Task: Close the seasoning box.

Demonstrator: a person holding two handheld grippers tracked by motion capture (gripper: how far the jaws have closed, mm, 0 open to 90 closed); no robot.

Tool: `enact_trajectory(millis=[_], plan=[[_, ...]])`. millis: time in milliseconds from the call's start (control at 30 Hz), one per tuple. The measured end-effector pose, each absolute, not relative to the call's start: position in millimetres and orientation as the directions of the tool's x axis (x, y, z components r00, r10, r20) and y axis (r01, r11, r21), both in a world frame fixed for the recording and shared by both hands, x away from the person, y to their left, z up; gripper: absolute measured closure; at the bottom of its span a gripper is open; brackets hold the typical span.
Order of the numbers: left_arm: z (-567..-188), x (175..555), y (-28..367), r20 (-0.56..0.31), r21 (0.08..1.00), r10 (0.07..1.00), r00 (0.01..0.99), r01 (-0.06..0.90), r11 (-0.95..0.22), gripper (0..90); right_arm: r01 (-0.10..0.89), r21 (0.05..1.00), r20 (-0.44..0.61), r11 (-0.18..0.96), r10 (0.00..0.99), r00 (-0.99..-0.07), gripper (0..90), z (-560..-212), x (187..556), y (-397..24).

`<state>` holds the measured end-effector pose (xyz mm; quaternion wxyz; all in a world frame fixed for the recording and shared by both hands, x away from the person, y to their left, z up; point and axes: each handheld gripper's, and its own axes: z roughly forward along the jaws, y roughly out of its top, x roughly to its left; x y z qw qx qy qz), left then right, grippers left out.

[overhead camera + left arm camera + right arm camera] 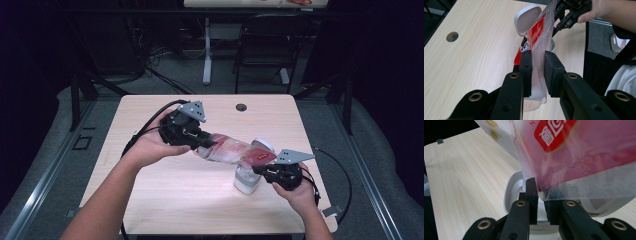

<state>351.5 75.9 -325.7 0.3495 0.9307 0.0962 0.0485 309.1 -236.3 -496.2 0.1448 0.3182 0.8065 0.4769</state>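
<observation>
While held above the table (150, 200), red-and-clear bag (232, 150) stretched between both tools, over white lidded container (248, 179). Left gripper (538, 72) pinching one bag end; right gripper (540, 206) apparently clamped on opposite edge, contact partly obscured.

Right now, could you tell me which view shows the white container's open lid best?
The left gripper view: the lid stands raised, its inside showing. The high view has it small behind the bag; the right gripper view gives just rim.

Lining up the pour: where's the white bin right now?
In the high view the white bin stands lid-open on the table's right half, just left of the right gripper, under the low end of the bag.
</observation>
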Motion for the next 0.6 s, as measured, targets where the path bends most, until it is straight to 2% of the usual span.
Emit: enact_trajectory(millis=[600], plan=[[-321.1,349.6,73.4,0.031,0.664,0.200,0.979,0.129,-0.737,78.0,0.376,0.856,0.067,0.354,0.646,-0.760,82.2,-497.8,309.1,-232.3]])
